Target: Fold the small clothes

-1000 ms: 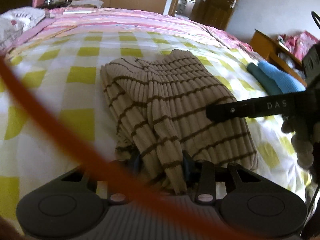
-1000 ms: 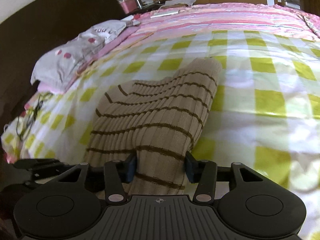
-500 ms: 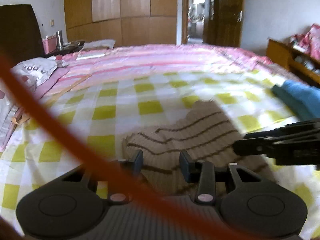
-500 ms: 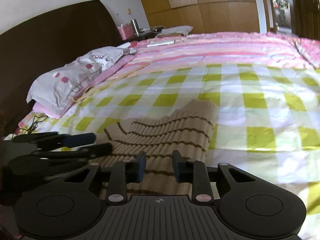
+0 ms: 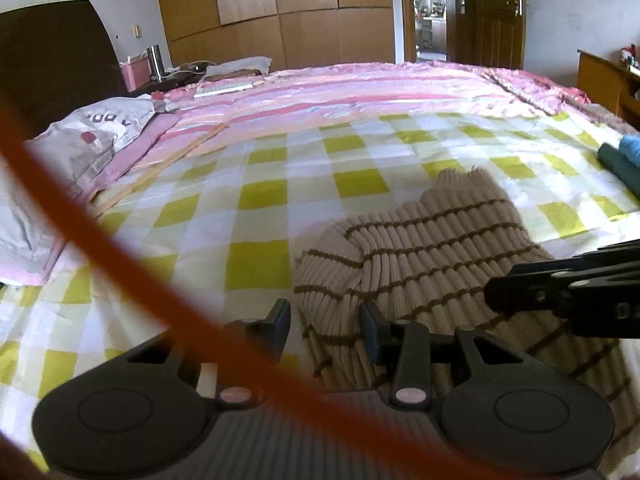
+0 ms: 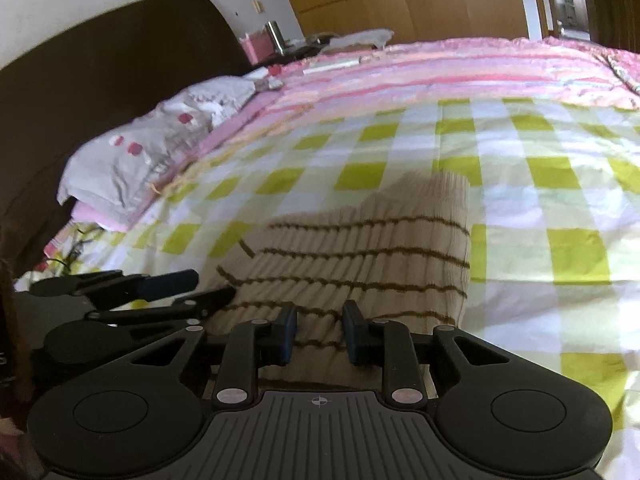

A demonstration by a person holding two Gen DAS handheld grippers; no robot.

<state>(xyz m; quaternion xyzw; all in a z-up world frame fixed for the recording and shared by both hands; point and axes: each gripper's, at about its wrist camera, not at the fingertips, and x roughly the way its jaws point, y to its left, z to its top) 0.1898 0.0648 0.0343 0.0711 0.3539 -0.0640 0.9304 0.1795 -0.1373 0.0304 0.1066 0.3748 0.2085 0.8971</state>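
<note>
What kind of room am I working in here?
Most likely a home bedroom: the striped sweater lies on a bed with a yellow-checked sheet, a pillow sits by a dark headboard, and wooden wardrobe doors line the far wall.

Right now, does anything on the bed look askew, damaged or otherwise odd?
Mostly no. The striped beige sweater lies folded but lumpy on the checked sheet, its far edge stepped rather than straight. A blurred orange cord crosses the left wrist view. Nothing looks spilled or damaged.
</note>
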